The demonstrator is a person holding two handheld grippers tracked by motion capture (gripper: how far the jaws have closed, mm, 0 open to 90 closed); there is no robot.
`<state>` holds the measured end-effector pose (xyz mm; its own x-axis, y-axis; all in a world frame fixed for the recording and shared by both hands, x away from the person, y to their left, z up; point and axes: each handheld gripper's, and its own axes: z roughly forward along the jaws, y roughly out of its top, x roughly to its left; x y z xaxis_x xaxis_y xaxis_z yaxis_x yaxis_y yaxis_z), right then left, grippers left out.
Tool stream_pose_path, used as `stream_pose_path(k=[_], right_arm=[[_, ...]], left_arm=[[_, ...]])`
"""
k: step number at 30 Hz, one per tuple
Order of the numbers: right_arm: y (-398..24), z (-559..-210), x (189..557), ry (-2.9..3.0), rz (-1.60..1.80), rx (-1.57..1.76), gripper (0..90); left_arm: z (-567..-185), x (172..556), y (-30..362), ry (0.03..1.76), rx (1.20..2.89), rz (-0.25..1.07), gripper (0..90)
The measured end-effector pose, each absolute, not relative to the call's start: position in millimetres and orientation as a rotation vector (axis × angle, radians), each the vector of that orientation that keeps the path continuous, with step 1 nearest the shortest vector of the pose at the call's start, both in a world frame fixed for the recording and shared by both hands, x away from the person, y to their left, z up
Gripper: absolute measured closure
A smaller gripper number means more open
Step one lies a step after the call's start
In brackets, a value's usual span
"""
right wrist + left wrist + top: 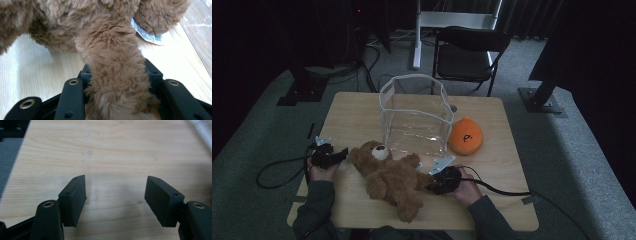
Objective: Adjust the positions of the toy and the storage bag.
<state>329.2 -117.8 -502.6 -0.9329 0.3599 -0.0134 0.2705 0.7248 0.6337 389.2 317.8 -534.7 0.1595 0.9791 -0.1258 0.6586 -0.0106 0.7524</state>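
Right gripper view: black fingers [117, 75] pinch the fuzzy brown teddy bear [112, 50]'s limb.

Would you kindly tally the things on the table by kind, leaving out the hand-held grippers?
Brown teddy bear: 1
Orange plush toy: 1
Clear plastic bag: 1
Total: 3

Brown teddy bear [389, 177], orange plush [465, 136], clear bag [416, 115], pale wood table [357, 117]
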Motion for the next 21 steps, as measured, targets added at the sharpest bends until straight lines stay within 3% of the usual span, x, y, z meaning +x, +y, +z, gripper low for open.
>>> stream_pose_path(k=[6,15,21], right_arm=[[-135,-503,334,2.775,0.983,0.57,51.5],[-146,-504,338,2.75,0.963,0.645,43.0],[-157,-502,341,2.728,0.922,0.709,39.4]], left_arm=[[-527,386,305,1.45,1.713,0.509,34.0],[-518,383,281,1.238,1.81,0.35,36.6],[-517,379,269,1.162,1.862,0.311,40.9]])
